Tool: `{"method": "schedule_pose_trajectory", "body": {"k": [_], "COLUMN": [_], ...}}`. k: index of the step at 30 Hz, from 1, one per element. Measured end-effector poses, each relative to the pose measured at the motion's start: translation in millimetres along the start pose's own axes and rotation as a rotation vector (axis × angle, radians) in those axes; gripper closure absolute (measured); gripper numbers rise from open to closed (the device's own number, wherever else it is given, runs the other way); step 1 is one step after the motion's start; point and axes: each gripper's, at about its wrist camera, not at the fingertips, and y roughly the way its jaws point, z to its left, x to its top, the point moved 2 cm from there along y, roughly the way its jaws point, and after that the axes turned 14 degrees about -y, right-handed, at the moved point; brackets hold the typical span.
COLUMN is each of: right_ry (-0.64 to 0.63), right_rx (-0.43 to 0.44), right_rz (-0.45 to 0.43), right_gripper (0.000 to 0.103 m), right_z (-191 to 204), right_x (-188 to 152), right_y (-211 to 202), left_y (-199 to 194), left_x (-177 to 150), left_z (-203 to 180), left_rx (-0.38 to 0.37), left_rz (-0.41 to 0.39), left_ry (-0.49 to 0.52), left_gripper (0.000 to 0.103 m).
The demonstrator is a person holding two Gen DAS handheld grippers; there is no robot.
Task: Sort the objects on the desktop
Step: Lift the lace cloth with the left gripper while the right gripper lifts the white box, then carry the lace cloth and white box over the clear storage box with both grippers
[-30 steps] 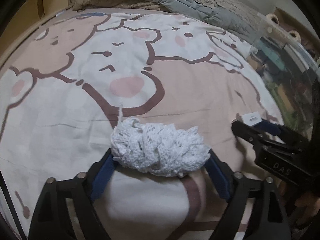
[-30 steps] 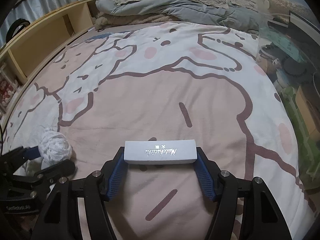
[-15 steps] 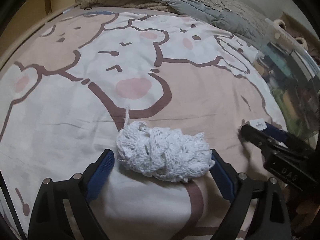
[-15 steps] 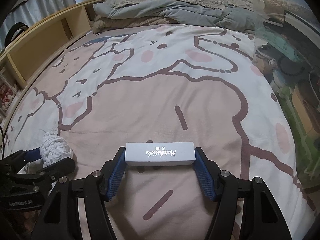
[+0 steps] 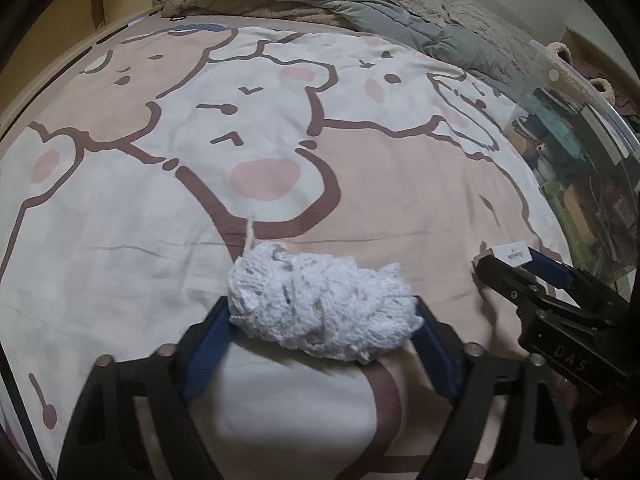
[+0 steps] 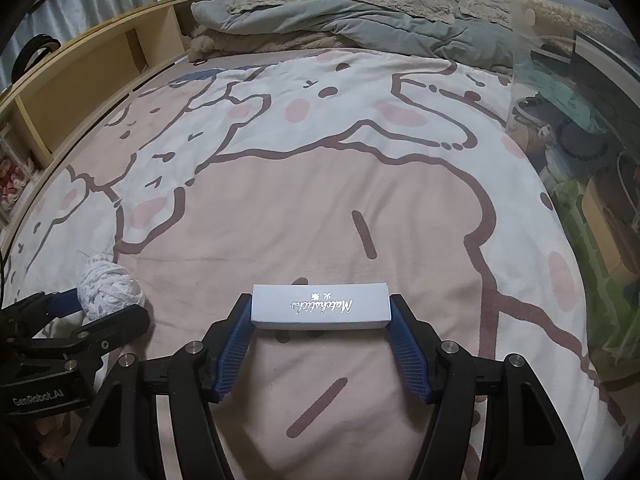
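Observation:
A white knitted bundle (image 5: pixel 320 304) lies on the bear-print bedsheet (image 5: pixel 260 128), between the blue pads of my left gripper (image 5: pixel 322 314). Its jaws are closing, and both pads touch the ends of the bundle. In the right wrist view a long white box with silver lettering (image 6: pixel 320 306) spans the blue pads of my right gripper (image 6: pixel 320 314), which is shut on its two short ends. The bundle (image 6: pixel 108 284) and the left gripper (image 6: pixel 100 308) show at that view's lower left. The right gripper (image 5: pixel 512 260) with the box end (image 5: pixel 514 251) shows at the left wrist view's right.
A clear plastic storage bin (image 6: pixel 580 140) full of mixed items stands along the right edge of the bed. A folded grey quilt (image 6: pixel 340 28) and pillows lie at the far end. A wooden shelf unit (image 6: pixel 80 80) runs along the left side.
Half a second ago the left jaws stood slightly wider, with a gap at the left pad. Now both pads are against the bundle again. The right gripper and its box have not moved.

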Motion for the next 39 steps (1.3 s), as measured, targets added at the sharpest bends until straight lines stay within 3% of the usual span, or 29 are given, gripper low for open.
{"method": "schedule_pose_trajectory", "body": {"k": [12,21,26,39], "right_ry": [0.004,-0.020,-0.014,-0.186], "right_rx": [0.002,-0.017,0.016,-0.145], "right_rz": [-0.028,-0.132,-0.191,-0.286], "right_gripper": [0.037,0.037,0.037,0.037], "right_z": [-1.4,-0.6,-8.3,-61.9], "right_x": [6.0,15.7,12.5,9.6], "right_y": [-10.1,-51.0,-83.1,-184.2], "left_y": [-9.1,-43.7,-62.7,-112.9], "left_x": [2.4,5.5,4.9,7.9], "left_z": [-6.5,-30.0,-46.4,-92.3], "left_rx": [-0.010,-0.076,-0.102,-0.186], "left_rz": [-0.027,-0.101,-0.134,-0.214], "left_ry": [0.020,0.080,0.134,0.194], "left_gripper": [0.022,0.022,0.022,0.022]}}
